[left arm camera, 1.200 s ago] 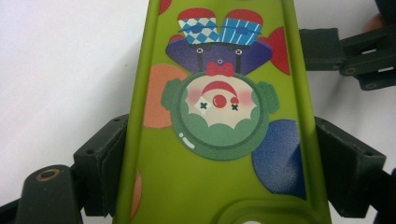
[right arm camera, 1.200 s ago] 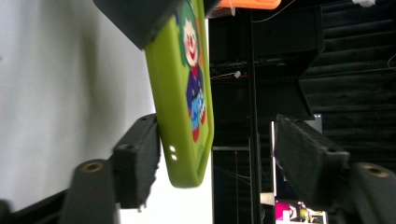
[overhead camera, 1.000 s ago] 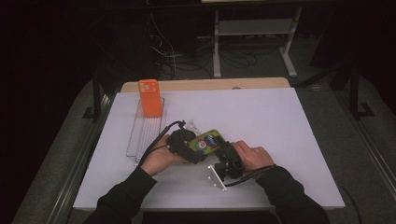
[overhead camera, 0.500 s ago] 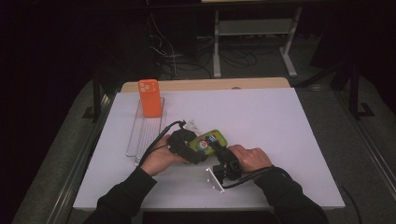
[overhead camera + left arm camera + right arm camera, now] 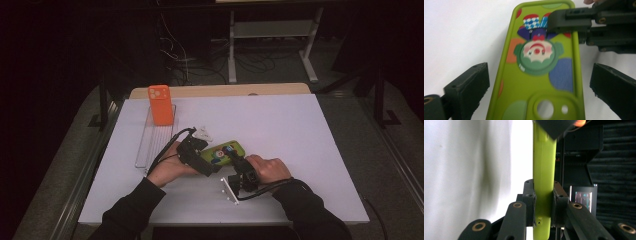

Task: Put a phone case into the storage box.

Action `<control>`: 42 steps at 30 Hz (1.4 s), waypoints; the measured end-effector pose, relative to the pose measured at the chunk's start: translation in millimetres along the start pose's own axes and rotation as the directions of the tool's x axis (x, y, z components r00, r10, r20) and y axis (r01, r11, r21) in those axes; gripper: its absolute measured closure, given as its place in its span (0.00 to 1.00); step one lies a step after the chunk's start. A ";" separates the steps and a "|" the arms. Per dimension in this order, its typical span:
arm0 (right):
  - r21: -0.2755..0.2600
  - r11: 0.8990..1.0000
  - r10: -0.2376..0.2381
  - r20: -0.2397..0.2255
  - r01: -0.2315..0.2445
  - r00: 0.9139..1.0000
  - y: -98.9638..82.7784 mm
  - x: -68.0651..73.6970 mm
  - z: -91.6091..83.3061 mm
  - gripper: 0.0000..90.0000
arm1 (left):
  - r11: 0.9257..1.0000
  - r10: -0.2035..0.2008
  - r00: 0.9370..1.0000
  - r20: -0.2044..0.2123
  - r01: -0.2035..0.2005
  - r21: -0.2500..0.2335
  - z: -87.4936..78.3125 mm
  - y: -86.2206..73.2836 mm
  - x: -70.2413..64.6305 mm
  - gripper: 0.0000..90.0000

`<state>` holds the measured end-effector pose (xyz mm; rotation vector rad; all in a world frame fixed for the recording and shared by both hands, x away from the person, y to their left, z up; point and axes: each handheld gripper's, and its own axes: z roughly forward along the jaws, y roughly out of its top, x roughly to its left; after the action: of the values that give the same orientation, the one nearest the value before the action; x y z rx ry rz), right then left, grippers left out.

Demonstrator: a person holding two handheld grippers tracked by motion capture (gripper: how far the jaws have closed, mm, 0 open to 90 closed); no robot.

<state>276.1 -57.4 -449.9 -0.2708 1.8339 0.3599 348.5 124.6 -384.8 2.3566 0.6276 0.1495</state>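
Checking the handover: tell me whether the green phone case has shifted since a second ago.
No. The green phone case lies just as far right of the wire rack as before.

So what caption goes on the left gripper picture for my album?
Open left gripper straddles a lime-green clown phone case while the right gripper pinches its far edge.
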 end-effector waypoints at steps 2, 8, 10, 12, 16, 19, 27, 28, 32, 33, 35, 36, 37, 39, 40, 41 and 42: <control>0.004 1.000 0.010 0.000 -0.010 1.000 -2.9 -2.9 0.8 0.84 | 1.000 -0.018 1.000 0.009 0.018 -0.020 -2.4 -0.7 1.1 0.00; 0.038 0.996 0.076 -0.019 -0.075 0.997 -13.2 -9.2 2.4 0.84 | 0.999 -0.010 1.000 -0.005 0.010 -0.040 -10.1 -4.5 7.0 0.00; 0.038 0.994 0.107 -0.009 -0.107 0.994 -17.0 -11.0 3.1 0.84 | 1.000 0.004 1.000 -0.012 -0.004 -0.025 -12.1 -5.6 10.2 0.00; 0.055 0.990 0.134 -0.040 -0.131 0.990 -20.2 -12.3 3.3 0.84 | 1.000 -0.002 1.000 -0.013 0.002 -0.025 -12.7 -6.4 11.7 0.00; 0.068 0.975 0.216 -0.060 -0.212 0.974 -24.5 -17.2 3.4 0.84 | 1.000 -0.002 1.000 -0.023 0.002 -0.031 -14.2 -7.4 14.2 0.00; 0.070 0.957 0.286 -0.073 -0.282 0.955 -29.1 -21.4 4.6 0.84 | 1.000 0.001 1.000 -0.029 -0.002 -0.029 -15.0 -7.9 16.4 0.00; 0.097 0.872 0.489 -0.142 -0.480 0.861 -36.3 -30.3 5.3 0.84 | 0.999 -0.025 0.999 -0.030 0.024 -0.043 -12.8 -8.1 15.0 0.00; 0.099 0.849 0.529 -0.145 -0.519 0.836 -36.5 -31.1 5.5 0.84 | 0.999 -0.013 0.999 -0.031 0.012 -0.041 -12.9 -7.9 15.8 0.00; 0.108 0.777 0.629 -0.192 -0.621 0.754 -41.0 -37.5 7.3 0.84 | 1.000 0.019 0.999 -0.036 -0.020 -0.012 -13.9 -7.8 17.8 0.00; 0.111 0.757 0.651 -0.202 -0.644 0.731 -42.0 -38.6 7.6 0.84 | 1.000 0.022 0.999 -0.035 -0.023 -0.012 -13.9 -7.7 17.9 0.00; 0.122 0.733 0.678 -0.217 -0.669 0.703 -44.3 -41.0 8.1 0.84 | 1.000 0.005 0.999 -0.032 -0.006 -0.013 -13.8 -7.9 16.9 0.00; 0.126 0.718 0.692 -0.226 -0.684 0.685 -45.7 -42.3 8.5 0.84 | 1.000 0.008 0.999 -0.031 -0.008 -0.012 -13.6 -7.9 17.1 0.00; 0.129 0.705 0.705 -0.235 -0.697 0.670 -47.1 -43.5 9.0 0.84 | 1.000 0.005 0.999 -0.033 -0.006 -0.015 -13.3 -8.0 16.9 0.00; 0.145 0.649 0.755 -0.250 -0.747 0.607 -47.9 -44.8 9.3 0.84 | 1.000 0.003 1.000 -0.031 -0.004 -0.013 -13.1 -8.1 17.4 0.00; 0.152 0.632 0.767 -0.261 -0.760 0.586 -49.0 -45.9 9.5 0.84 | 0.999 -0.017 0.999 -0.030 0.016 -0.028 -12.0 -8.4 16.4 0.00; 0.158 0.614 0.780 -0.269 -0.773 0.565 -50.2 -46.9 10.0 0.84 | 0.999 -0.032 0.999 -0.029 0.031 -0.037 -11.4 -8.6 15.6 0.00; 0.162 0.596 0.792 -0.276 -0.786 0.544 -51.3 -47.7 10.6 0.84 | 0.999 -0.036 0.999 -0.029 0.035 -0.035 -11.3 -8.6 15.5 0.00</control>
<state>317.8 -100.8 -412.4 0.6094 2.2074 0.9804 355.6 144.4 -382.8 2.3119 0.6758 0.1784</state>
